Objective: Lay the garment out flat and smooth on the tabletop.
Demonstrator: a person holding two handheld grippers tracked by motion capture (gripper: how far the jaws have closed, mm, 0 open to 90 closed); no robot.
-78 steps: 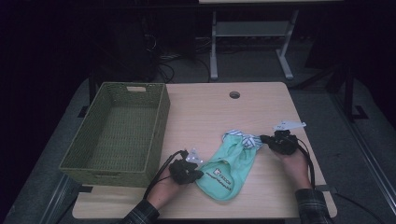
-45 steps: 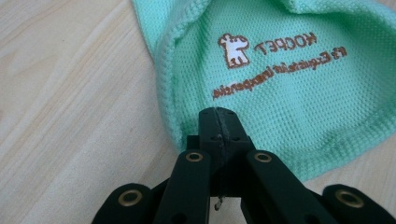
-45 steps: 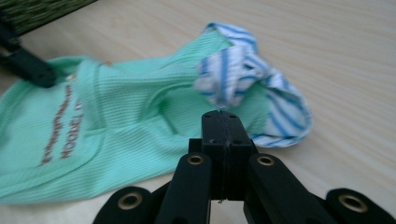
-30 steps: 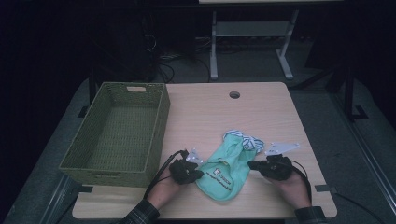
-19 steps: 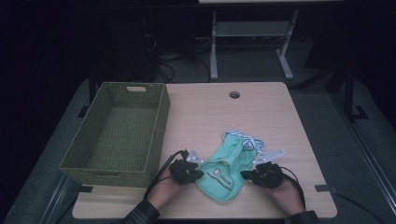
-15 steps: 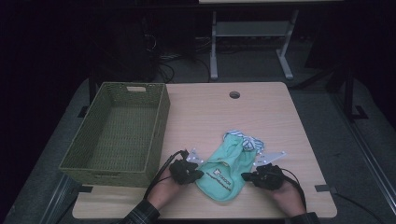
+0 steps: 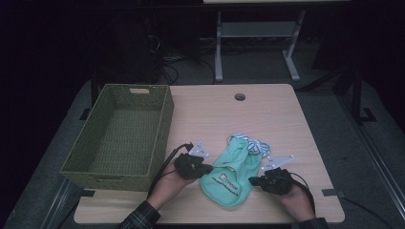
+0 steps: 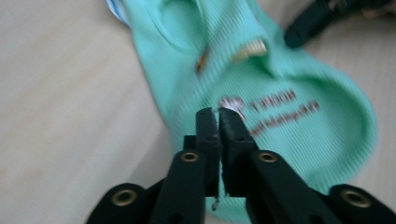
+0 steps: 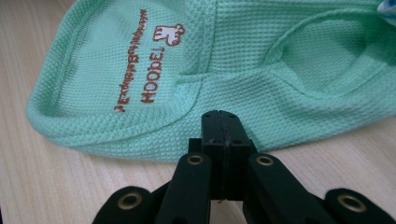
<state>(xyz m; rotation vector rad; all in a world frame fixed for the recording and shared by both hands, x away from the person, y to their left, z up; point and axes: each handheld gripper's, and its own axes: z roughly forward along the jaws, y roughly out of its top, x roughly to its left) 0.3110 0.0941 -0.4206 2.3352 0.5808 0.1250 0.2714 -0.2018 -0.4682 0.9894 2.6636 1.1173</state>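
Two tools flank the garment (image 7: 230, 171), which lies flat on the table (image 7: 286, 119) near its front edge, right of the basket (image 7: 119, 138). Your left tool (image 7: 206, 168) sits at the garment's left edge; its jaws, nearly together with a thin gap, have just been opening slightly, and whether cloth is between them cannot be told. Your right tool (image 7: 251, 181) is pressed fully closed at the right hem, its tips against the fabric edge, gripping nothing visible.

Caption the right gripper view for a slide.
Right tongs, closed, at the edge of a mint-green pet shirt on a wooden table.
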